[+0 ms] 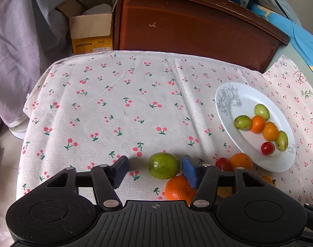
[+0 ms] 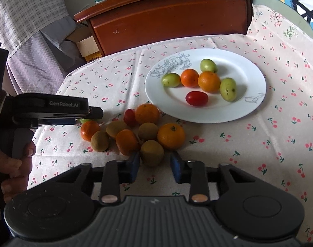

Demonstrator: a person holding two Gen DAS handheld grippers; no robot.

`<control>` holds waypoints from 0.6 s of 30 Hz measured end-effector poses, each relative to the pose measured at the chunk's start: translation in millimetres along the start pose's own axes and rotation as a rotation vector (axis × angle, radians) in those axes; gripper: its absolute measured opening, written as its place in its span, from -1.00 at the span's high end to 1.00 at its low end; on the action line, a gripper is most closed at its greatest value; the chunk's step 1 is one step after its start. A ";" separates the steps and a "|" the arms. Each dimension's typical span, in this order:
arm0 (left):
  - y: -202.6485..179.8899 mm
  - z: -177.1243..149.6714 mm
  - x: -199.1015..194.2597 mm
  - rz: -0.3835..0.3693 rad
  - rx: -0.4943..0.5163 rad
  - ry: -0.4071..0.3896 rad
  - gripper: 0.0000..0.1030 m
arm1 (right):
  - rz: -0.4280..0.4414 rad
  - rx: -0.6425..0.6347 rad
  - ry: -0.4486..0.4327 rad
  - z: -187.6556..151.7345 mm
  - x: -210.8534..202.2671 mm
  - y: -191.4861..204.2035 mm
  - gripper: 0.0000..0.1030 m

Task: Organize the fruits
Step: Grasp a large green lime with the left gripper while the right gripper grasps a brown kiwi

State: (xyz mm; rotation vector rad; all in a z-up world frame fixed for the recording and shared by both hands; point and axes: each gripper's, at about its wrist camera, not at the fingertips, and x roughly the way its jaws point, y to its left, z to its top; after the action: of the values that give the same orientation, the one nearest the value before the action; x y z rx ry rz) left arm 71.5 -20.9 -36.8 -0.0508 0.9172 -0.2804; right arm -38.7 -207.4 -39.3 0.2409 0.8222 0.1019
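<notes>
Right tool [image 2: 154, 165]: blue pads drawn in on either side of a brown fruit [image 2: 151, 152] at the near edge of the loose pile, apparently clenched on it. A sensible pick, since it is the nearest piece and free to lift without disturbing the rest.

Left tool [image 1: 155, 171]: jaws straddle a green fruit [image 1: 163, 165] lying on the cloth. Its right pad is at the fruit's side, the left pad clearly apart, so the tool is released, nothing gripped. An orange [image 1: 178, 188] lies just beside, touching the green fruit, which crowds that pad.

Pile on the desk [image 2: 238, 144]: oranges, brown fruits and a small red tomato [image 2: 129, 117], bunched together just short of the plate [image 2: 249, 61].

Plate, farther back: three green fruits, two oranges, one red tomato, clustered off-centre, leaving room on the near side. Likely the collecting point.

Beyond the desk: wooden cabinet [image 2: 168, 18], cardboard box [image 1: 90, 28].
</notes>
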 end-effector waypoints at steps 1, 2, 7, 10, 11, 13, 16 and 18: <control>-0.5 0.0 0.1 -0.008 0.003 0.000 0.03 | 0.004 0.000 -0.001 0.0 0.2 0.3 0.49; -1.3 -0.1 -0.4 -0.014 0.006 -0.002 0.09 | 0.007 -0.001 -0.002 0.0 0.3 0.8 0.51; -4.2 -1.0 1.0 -0.036 0.021 -0.005 0.40 | 0.008 -0.004 -0.005 -0.2 0.5 1.6 0.52; -4.9 -1.3 0.6 -0.035 0.020 -0.007 0.43 | 0.006 -0.009 -0.003 -0.3 -0.3 1.6 0.52; -5.1 -1.4 1.0 -0.035 0.020 -0.008 0.43 | 0.007 -0.010 -0.002 -0.3 -0.4 1.8 0.52; -5.5 -1.4 0.8 -0.032 0.025 -0.009 0.43 | 0.005 -0.013 -0.001 -0.5 -0.5 2.3 0.52; -6.2 -1.5 -0.2 -0.028 0.028 -0.012 0.43 | 0.004 -0.013 0.003 0.1 -0.6 2.9 0.52; -6.4 -1.1 -1.6 -0.029 0.027 -0.015 0.43 | 0.008 -0.010 0.007 0.4 -0.9 2.7 0.52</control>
State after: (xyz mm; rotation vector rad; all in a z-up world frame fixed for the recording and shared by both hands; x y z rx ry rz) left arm 68.3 -26.5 -35.2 -0.0410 0.8981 -0.3189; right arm -39.0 -205.0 -37.7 0.2343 0.8275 0.1150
